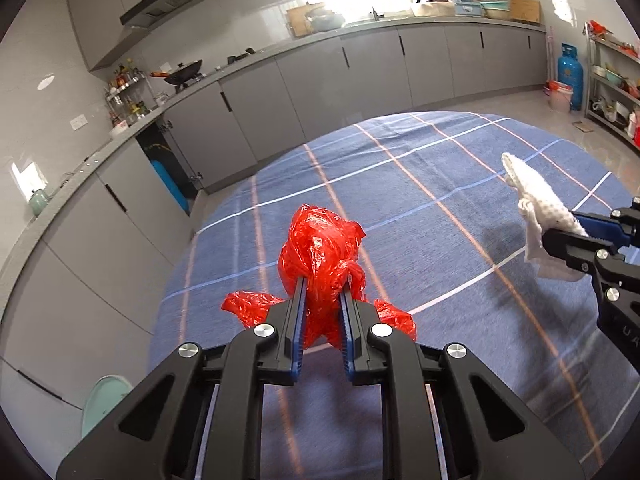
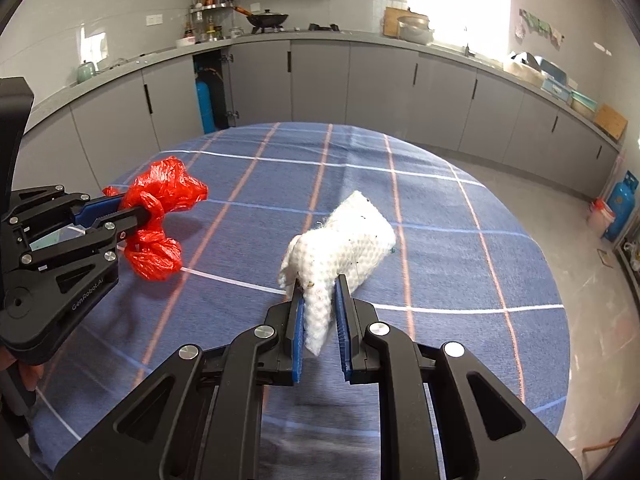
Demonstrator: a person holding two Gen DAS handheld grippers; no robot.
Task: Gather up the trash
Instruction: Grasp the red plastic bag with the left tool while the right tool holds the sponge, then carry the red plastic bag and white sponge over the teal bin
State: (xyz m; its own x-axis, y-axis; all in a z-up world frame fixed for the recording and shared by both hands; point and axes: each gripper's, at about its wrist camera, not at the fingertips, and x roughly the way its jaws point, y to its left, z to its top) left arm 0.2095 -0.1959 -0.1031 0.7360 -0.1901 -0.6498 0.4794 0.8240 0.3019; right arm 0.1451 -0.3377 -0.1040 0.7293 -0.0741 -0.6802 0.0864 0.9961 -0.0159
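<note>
My left gripper [image 1: 323, 286] is shut on a crumpled red plastic bag [image 1: 320, 248] and holds it above the round table with a blue plaid cloth [image 1: 440, 168]. The bag bulges past the fingertips and hangs out on both sides. In the right wrist view the left gripper [image 2: 140, 214] and the red bag [image 2: 160, 216] show at the left. My right gripper [image 2: 319, 286] is shut on a white foam mesh wrap [image 2: 344, 240], held above the table [image 2: 480, 280]. It also shows at the right edge of the left wrist view [image 1: 536, 208], in the right gripper [image 1: 560, 236].
Grey kitchen cabinets and a counter [image 1: 360, 60] curve behind the table, with a wok [image 1: 184, 72] on the stove. A blue gas cylinder [image 1: 570, 76] and a metal shelf rack [image 1: 616, 80] stand at the far right. A pale green stool [image 1: 104, 400] sits by the table's left edge.
</note>
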